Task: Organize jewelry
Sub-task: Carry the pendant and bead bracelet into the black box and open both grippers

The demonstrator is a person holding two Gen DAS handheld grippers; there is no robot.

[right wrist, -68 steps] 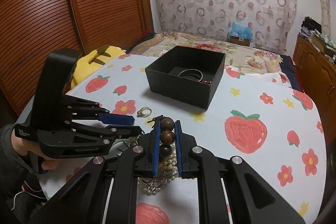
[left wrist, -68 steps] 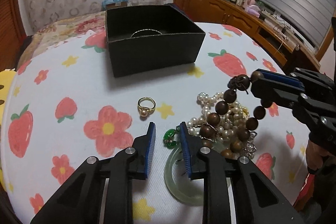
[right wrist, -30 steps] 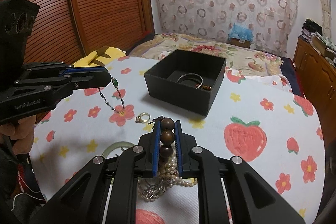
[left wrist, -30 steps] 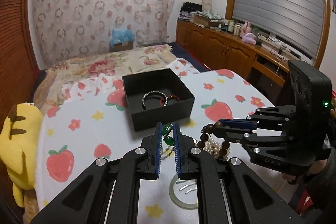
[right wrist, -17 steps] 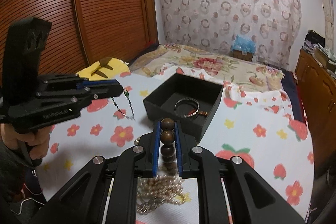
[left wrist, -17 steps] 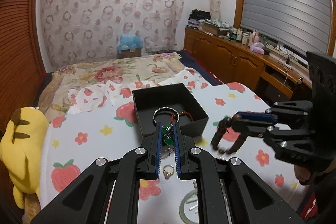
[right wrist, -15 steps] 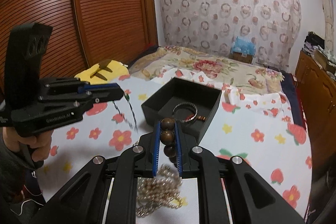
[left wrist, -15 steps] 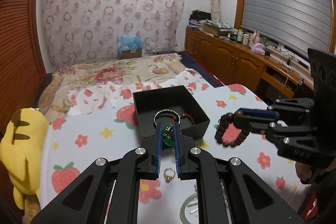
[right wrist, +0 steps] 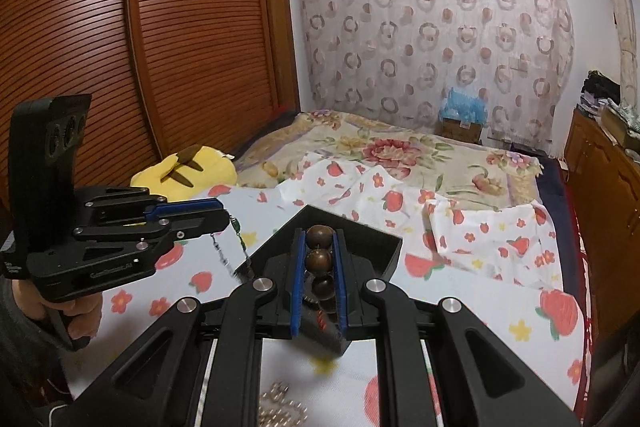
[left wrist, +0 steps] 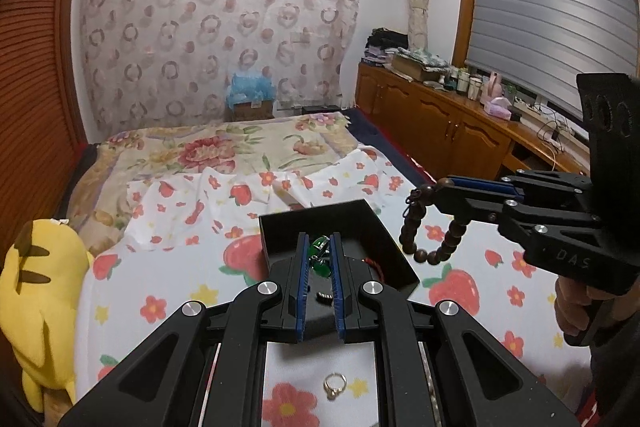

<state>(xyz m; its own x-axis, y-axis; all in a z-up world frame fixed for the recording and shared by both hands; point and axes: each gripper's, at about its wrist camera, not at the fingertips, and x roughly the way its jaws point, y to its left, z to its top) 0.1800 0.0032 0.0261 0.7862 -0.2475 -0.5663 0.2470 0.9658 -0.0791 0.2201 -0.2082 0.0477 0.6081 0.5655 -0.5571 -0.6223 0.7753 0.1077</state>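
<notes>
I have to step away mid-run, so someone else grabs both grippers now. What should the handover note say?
Left gripper: shut on the green-stone chain, held above the black box.
Right gripper: shut on the wooden bead bracelet, hanging in the air just right of the box.
Done: something with a red cord already lies in the box.
Left: drop both pieces in, then fetch the gold ring and the pearls from the tablecloth.

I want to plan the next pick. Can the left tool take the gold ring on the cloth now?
Probably not yet. The left tool is shut on the green pendant chain above the black box. The gold ring lies uncovered on the cloth below, so once emptied, the way looks free.
</notes>
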